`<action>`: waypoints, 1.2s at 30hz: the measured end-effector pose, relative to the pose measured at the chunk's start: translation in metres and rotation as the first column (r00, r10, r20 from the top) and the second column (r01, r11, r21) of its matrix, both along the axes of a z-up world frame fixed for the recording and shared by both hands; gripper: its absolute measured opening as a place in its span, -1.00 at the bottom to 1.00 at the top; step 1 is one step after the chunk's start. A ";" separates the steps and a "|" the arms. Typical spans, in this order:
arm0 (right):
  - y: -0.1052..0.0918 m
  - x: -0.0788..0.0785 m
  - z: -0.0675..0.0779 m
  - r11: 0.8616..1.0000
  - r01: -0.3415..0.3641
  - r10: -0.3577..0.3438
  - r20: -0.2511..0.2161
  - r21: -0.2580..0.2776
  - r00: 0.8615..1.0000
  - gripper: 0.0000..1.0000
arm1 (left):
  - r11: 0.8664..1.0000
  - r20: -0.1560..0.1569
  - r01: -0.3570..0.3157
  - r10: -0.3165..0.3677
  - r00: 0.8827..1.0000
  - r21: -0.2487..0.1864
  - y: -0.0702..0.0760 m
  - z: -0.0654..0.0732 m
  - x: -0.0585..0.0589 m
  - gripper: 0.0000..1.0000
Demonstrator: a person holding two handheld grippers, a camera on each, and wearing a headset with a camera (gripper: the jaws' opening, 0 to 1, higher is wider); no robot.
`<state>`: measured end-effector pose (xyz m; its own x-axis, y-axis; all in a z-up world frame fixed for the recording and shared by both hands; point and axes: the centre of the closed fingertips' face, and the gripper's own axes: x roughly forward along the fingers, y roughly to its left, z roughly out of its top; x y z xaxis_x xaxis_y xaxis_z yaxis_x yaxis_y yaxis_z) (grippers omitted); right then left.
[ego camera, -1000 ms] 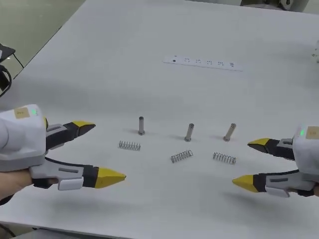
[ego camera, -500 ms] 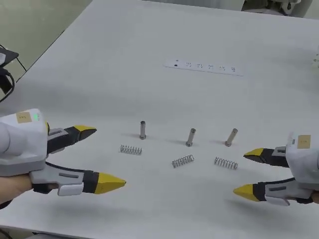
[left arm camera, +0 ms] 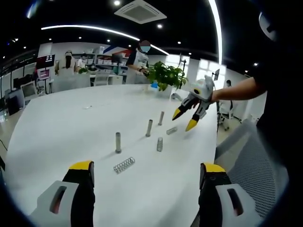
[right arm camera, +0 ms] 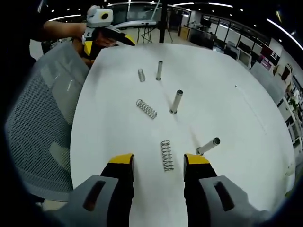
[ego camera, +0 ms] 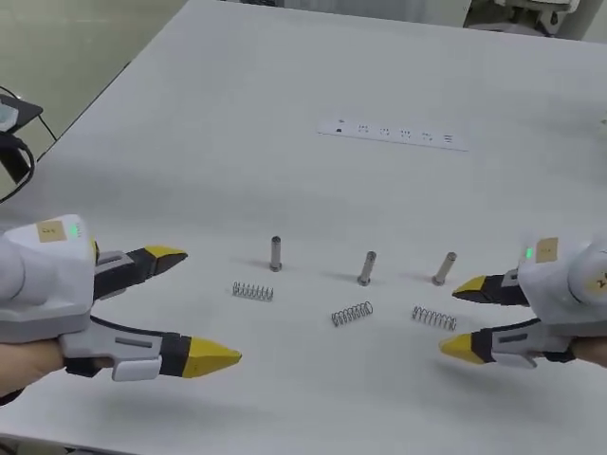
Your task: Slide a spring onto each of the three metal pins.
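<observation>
Closest to you, your left tool (ego camera: 201, 305) sits over the near left part of the white worktop (ego camera: 285, 171). It is released, with its two yellow-tipped jaws spread wide and nothing between them. Your right tool (ego camera: 455, 320) is at the near right, also released, with a narrower gap than the left.

In the right gripper view, the right spring (right arm camera: 165, 155) lies flat in the gap between the two yellow tips and touches neither. From the head view, that same spring lies just beside the right tool's tips, on their inner side.

A little farther out, the middle spring (ego camera: 352, 313) and the left spring (ego camera: 252, 291) also lie loose and flat on the worktop. The left spring is well apart from your left tool.

Just beyond the springs, three metal pins stand on end in a row: the left pin (ego camera: 276, 253), the middle pin (ego camera: 367, 268) and the right pin (ego camera: 444, 268). Each has one spring lying near it on your side, and all three pins are bare.

Farther across the worktop, a white power strip (ego camera: 393, 134) lies flat. In the right gripper view, a grey mesh chair (right arm camera: 42, 118) sits at the worktop's edge. In the left gripper view, a green plant (left arm camera: 163, 75) stands past the far end.
</observation>
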<state>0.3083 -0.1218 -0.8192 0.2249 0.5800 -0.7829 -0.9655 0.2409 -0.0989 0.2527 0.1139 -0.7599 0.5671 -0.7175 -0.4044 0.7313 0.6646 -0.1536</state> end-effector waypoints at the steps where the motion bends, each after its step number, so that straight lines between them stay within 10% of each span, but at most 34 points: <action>1: 0.001 0.001 0.000 1.000 -0.003 0.003 -0.001 -0.004 1.000 -0.22 | 1.000 0.000 0.000 0.000 1.000 0.000 0.000 0.000 0.000 0.78; 36: -0.005 0.004 -0.038 0.951 -0.131 0.094 -0.140 -0.281 0.986 -0.74 | 0.999 -0.013 -0.007 0.007 1.000 -0.035 0.001 -0.001 -0.004 0.73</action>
<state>0.3123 -0.1269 -0.8572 0.0626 0.3413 -0.9379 -0.9937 0.1090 -0.0266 0.2485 0.1152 -0.7605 0.5671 -0.7273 -0.3866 0.7245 0.6637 -0.1858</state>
